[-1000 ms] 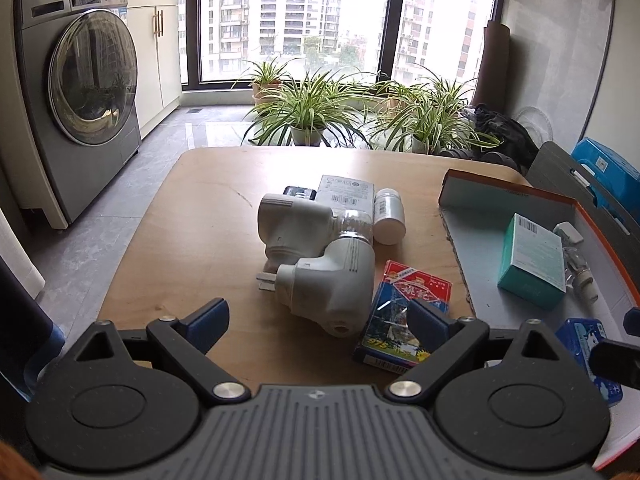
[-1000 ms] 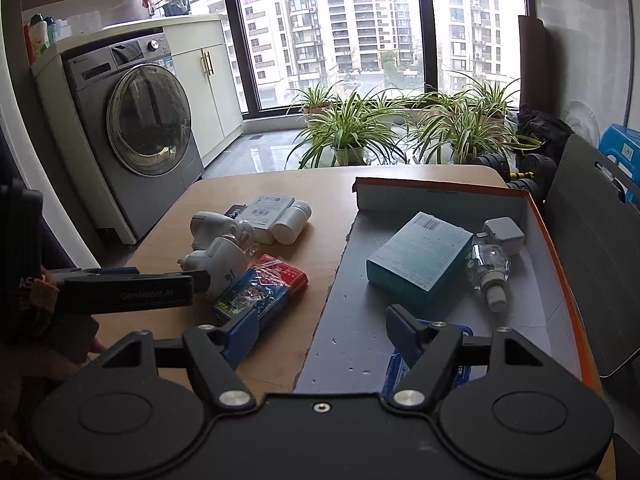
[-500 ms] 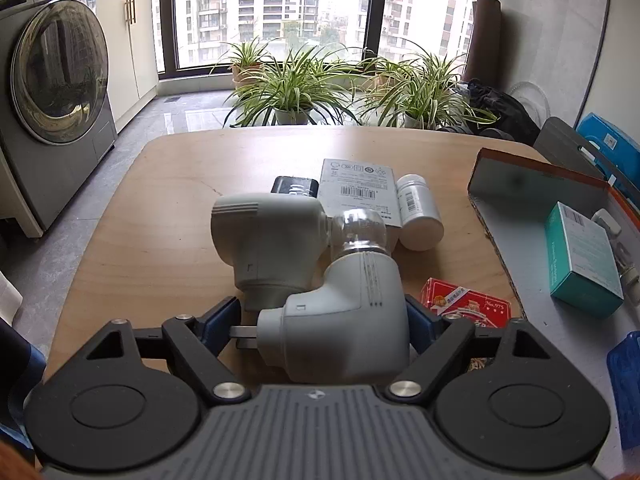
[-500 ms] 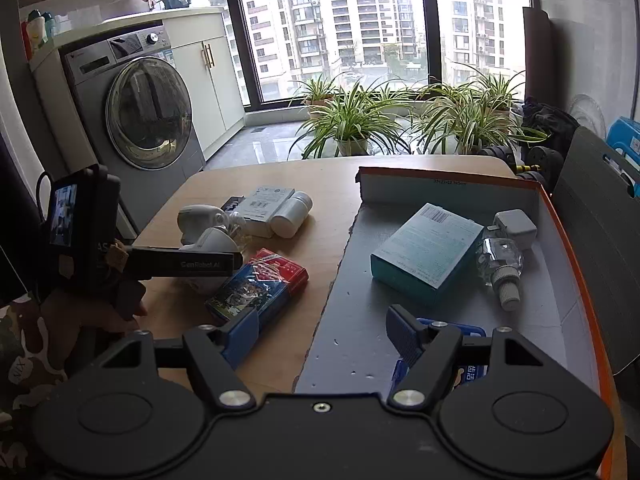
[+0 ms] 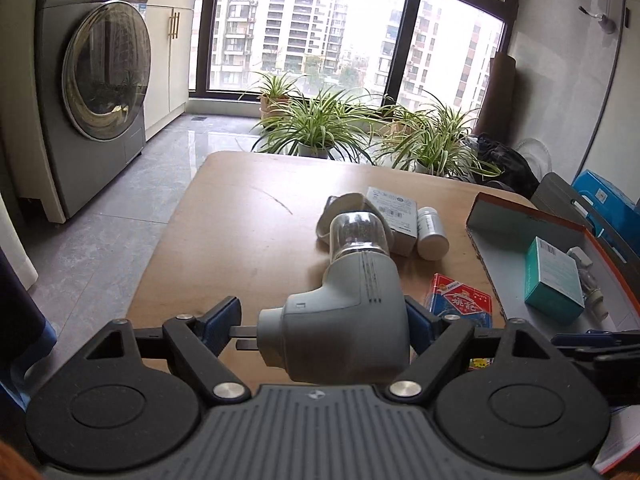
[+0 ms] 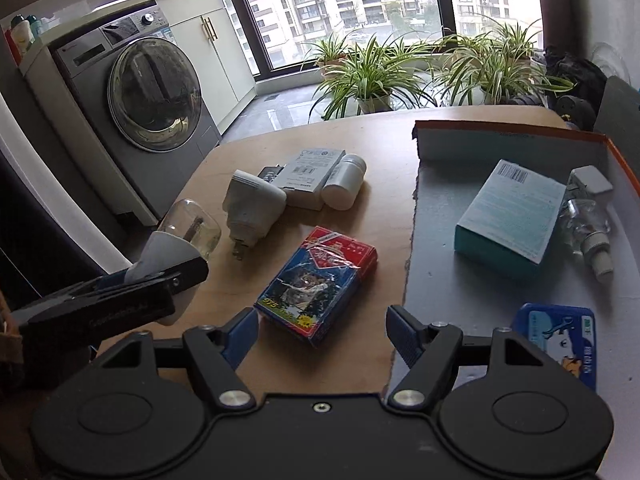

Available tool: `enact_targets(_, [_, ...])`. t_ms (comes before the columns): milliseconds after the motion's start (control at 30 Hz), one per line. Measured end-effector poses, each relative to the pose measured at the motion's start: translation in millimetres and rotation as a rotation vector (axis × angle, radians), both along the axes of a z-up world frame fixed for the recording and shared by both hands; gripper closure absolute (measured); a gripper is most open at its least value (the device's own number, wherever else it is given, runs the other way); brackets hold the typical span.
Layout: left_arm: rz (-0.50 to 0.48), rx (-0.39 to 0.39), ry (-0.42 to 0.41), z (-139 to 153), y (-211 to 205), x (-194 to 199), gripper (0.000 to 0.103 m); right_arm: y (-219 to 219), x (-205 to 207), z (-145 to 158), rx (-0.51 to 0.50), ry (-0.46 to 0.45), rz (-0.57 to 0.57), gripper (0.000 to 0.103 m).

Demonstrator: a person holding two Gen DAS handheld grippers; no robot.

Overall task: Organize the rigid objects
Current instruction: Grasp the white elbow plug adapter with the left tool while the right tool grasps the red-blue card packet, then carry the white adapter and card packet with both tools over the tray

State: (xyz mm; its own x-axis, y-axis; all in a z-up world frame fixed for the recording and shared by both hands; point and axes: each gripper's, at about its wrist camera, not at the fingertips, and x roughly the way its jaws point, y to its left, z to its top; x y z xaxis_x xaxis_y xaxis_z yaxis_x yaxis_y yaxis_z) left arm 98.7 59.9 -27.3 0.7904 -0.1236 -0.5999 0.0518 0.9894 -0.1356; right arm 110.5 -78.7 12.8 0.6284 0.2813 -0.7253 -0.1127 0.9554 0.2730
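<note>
My left gripper [image 5: 322,324] is shut on a grey plug-in device [image 5: 344,320] with a clear glass bottle at its front, held off the wooden table [image 5: 240,240]. In the right wrist view that left gripper [image 6: 120,300] and the held device [image 6: 188,228] hang at the left, above the table edge. A second grey plug-in unit [image 6: 252,208] lies on the table beside a white box [image 6: 312,176] and a white bottle [image 6: 344,184]. My right gripper [image 6: 322,328] stands open just in front of a red and blue card box [image 6: 320,276], touching nothing.
A shallow grey tray with an orange rim [image 6: 440,280] lies on the right, holding a teal box [image 6: 512,216], a clear bottle with a white plug [image 6: 584,216] and a blue tin [image 6: 560,336]. A washing machine [image 6: 152,96] and potted plants [image 6: 368,76] stand beyond the table.
The left gripper closed around the nearer grey plug-in device and lifted it away from the other one. The right gripper shifted left and down, from over the tray towards the card box.
</note>
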Motion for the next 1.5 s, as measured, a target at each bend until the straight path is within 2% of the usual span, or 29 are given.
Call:
enact_targets(100, [0.032, 0.006, -0.02, 6.1, 12.4, -11.4, 0.017, 23.2, 13.8, -6.3, -0.04, 0.008, -0.055, 0.019])
enact_targets(233, [0.043, -0.009, -0.03, 11.4, 19.9, -13.0, 0.017, 41.9, 39.2, -25.2, -0.069, 0.075, -0.153, 0.019])
enact_targets(267, [0.04, -0.009, -0.032, 12.3, 19.9, -13.4, 0.017, 45.5, 43.1, -29.1, -0.086, 0.078, -0.165, 0.014])
enact_targets(300, [0.039, -0.01, -0.034, 13.0, 20.7, -14.6, 0.017, 51.1, 45.2, -30.8, -0.119, 0.057, -0.172, 0.014])
enact_targets(333, [0.042, -0.018, -0.034, 13.2, 21.9, -14.8, 0.017, 55.8, 47.4, -32.2, -0.153, 0.048, -0.17, 0.014])
enact_targets(367, [0.046, -0.029, -0.034, 13.1, 21.9, -12.1, 0.017, 59.9, 48.1, -33.3, -0.196, 0.033, -0.168, 0.024])
enact_targets(433, [0.046, -0.039, -0.04, 14.0, 22.5, -13.2, 0.017, 59.9, 45.6, -33.9, -0.201, 0.014, -0.162, 0.031])
enact_targets(533, [0.041, -0.04, -0.051, 15.8, 21.0, -15.9, 0.017, 54.2, 35.5, -31.9, -0.197, 0.015, -0.155, 0.032])
enact_targets(700, [0.037, -0.05, -0.058, 19.3, 14.5, -20.9, 0.017, 43.8, 6.4, -12.5, -0.178, -0.048, -0.127, 0.032])
enact_targets(933, [-0.014, -0.058, -0.089, 32.3, -15.5, -31.9, 0.017, 7.6, -44.0, 32.7, -0.153, -0.173, -0.116, 0.032])
enact_targets(1100, [-0.068, -0.09, -0.105, 39.1, -48.0, -41.0, 0.017, -42.8, -77.5, 52.9, -0.165, -0.21, -0.182, 0.032])
enact_targets(1267, [-0.138, -0.099, -0.108, 41.4, -87.5, -45.5, 0.017, -92.6, -105.8, 56.1, -0.199, -0.239, -0.243, 0.032])
enact_targets(1500, [-0.224, -0.087, -0.087, 36.7, -130.3, -43.2, 0.017, -141.5, -132.1, 51.3, -0.188, -0.245, -0.321, 0.032])
